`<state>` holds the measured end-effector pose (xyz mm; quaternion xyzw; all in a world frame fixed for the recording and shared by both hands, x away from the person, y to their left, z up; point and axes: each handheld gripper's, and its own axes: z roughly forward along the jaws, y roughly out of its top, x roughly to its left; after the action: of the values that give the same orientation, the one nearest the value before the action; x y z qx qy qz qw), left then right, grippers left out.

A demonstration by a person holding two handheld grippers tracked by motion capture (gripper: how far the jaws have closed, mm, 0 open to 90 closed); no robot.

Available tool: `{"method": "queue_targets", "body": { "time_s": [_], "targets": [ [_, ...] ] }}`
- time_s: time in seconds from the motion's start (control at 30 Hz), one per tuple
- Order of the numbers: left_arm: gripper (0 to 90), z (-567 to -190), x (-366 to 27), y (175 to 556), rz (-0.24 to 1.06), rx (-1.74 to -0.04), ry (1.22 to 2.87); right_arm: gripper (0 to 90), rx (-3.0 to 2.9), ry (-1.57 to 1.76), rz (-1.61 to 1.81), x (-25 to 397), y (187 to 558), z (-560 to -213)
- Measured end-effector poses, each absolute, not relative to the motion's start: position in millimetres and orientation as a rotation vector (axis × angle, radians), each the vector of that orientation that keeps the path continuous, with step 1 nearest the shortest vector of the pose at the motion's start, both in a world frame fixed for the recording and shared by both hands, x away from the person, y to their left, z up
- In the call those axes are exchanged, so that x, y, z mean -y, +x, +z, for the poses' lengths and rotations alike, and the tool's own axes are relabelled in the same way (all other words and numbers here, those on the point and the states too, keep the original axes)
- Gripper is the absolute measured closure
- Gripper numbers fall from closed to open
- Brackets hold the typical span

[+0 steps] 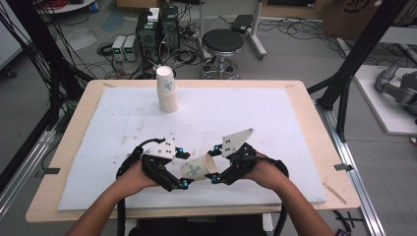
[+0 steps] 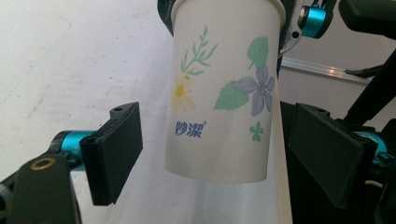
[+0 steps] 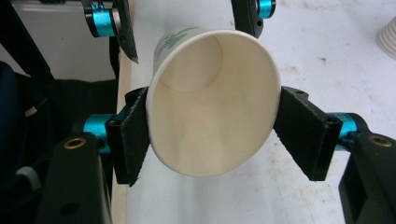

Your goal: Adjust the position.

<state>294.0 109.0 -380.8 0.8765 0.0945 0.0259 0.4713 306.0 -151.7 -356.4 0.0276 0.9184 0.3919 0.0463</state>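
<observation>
- While the right gripper (image 3: 212, 140) clamped the paper cup (image 3: 212, 102) near its rim, squeezing lightly seemed wise.
- The left gripper (image 2: 219, 149) stood apart around the base; closing gently looked best.

Lab, floor cables (image 1: 59, 73), computer towers (image 1: 157, 29)

Paper cup (image 1: 196, 169) in my right gripper (image 1: 215, 162): white, flower print, blue characters, lying sideways, empty, mouth squeezed oval by jaws, just above white mat (image 1: 255, 118) near its front edge. Cup stack (image 1: 166, 89) upright at mat's far edge.
</observation>
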Motion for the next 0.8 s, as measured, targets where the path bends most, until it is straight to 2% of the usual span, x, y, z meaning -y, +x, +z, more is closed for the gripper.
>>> {"method": "queue_targets", "body": {
  "time_s": [0.5, 0.8],
  "targets": [
    [18.4, -384.6, -101.1, 295.7, 0.07, -0.222, 2.227, 30.6, -2.852, 0.043, 1.027, 139.0, 306.1, -353.6],
    [22.6, -383.6, -92.8, 298.3, 0.052, -0.207, 2.27, 30.5, -2.863, 0.011, 0.987, 132.6, 305.7, -352.3]
  ]
}}
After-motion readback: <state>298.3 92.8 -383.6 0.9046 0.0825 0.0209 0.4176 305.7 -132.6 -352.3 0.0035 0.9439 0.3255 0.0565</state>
